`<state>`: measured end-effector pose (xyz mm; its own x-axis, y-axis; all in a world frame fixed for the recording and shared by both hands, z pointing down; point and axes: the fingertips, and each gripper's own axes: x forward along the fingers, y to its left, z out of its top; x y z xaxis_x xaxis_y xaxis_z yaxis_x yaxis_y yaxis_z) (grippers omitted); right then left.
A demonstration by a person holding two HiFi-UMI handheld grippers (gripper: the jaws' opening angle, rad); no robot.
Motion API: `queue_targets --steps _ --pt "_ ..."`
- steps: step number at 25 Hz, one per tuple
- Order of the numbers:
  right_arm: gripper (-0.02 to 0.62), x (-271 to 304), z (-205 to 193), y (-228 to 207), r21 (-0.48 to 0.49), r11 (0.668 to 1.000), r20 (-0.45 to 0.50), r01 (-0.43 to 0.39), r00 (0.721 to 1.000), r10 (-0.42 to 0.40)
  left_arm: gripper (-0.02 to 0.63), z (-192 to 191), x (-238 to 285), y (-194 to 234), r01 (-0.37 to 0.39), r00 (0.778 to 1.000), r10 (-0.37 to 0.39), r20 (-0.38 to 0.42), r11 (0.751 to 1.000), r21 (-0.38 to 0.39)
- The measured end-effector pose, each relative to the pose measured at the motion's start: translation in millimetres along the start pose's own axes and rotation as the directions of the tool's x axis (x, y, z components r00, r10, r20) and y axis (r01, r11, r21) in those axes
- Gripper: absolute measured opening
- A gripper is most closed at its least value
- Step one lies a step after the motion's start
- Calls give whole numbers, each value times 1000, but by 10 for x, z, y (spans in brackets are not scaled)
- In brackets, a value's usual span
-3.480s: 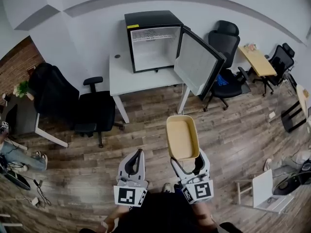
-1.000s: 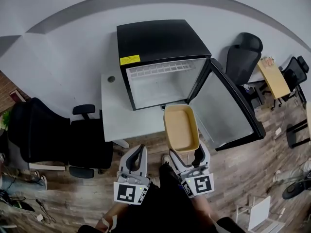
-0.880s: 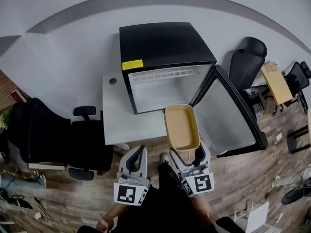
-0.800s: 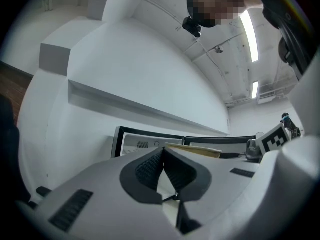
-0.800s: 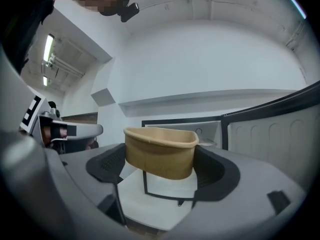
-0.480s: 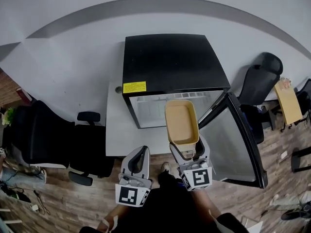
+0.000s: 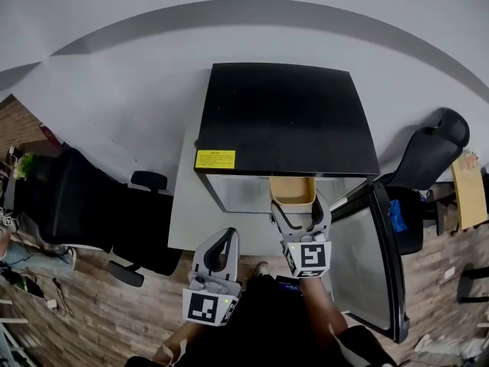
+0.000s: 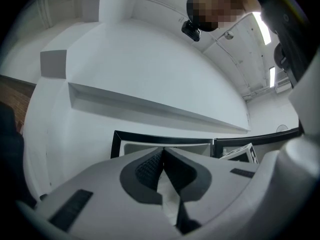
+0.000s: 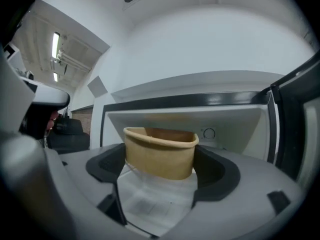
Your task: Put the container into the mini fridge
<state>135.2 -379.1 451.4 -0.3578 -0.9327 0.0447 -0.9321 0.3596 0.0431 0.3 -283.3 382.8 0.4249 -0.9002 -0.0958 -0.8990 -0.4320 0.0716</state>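
The right gripper clamps the tan container, whose far end is hidden under the mini fridge top. The left gripper hangs closed and empty before the white table.

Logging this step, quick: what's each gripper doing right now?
Left gripper: shut, nothing between its jaws.
Right gripper: shut on the tan container.
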Motion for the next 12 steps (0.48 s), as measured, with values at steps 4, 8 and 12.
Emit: queue_targets --steps 4,8,12 --pt "442 240 -22 -102 -2 1000 6 20 1000 -19 9 43 94 95 5 1000 -5 9 1000 9" --pt "442 426 -55 -130 -13 999 -14 38 999 -38 9 10 150 173 27 1000 -27 -15 1000 -11" --pt "443 554 -120 -144 -8 998 -36 62 997 -62 9 35 212 245 50 999 -50 4 999 -3"
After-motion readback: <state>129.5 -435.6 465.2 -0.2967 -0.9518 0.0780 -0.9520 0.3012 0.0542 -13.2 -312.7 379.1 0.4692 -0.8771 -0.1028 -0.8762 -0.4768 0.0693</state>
